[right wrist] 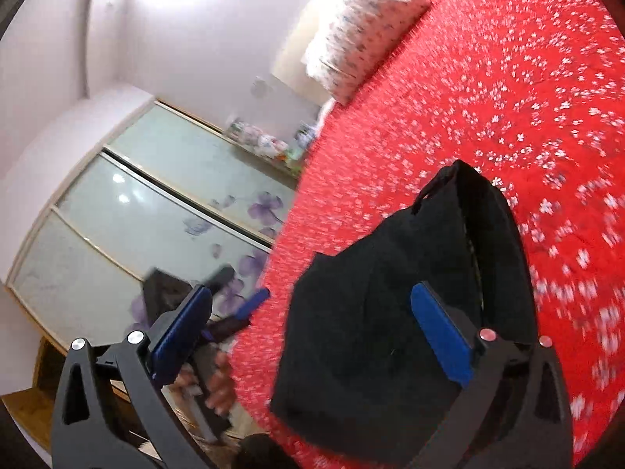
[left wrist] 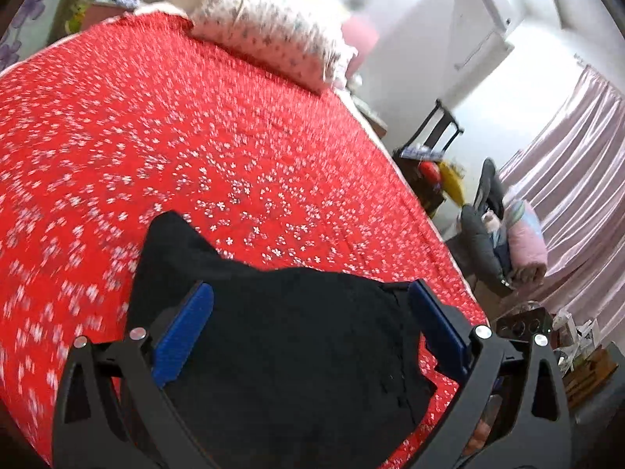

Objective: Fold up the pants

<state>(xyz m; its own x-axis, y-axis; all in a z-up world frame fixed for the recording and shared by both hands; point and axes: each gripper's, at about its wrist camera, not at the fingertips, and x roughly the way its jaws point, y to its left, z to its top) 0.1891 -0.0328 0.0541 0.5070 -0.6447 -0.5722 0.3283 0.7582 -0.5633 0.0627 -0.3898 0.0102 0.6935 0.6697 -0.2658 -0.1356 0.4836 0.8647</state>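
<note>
The black pants [left wrist: 281,336] lie folded in a compact bundle on the red flowered bedspread [left wrist: 195,148], near the bed's near edge. My left gripper [left wrist: 310,301] is open, its blue pads on either side of the bundle, just above it. In the right wrist view the same black pants [right wrist: 383,320] lie near the bed's left edge, waistband end pointing up the bed. My right gripper [right wrist: 312,305] is open and empty, straddling the bundle's left edge. The left gripper [right wrist: 234,312] and the hand holding it show beside the bed in the right wrist view.
A flowered pillow [left wrist: 269,35] lies at the head of the bed. A chair with clutter [left wrist: 433,156], bundled bedding [left wrist: 523,238] and pink curtains [left wrist: 578,179] stand beside the bed. A sliding wardrobe [right wrist: 129,203] with purple flowers is on the other side.
</note>
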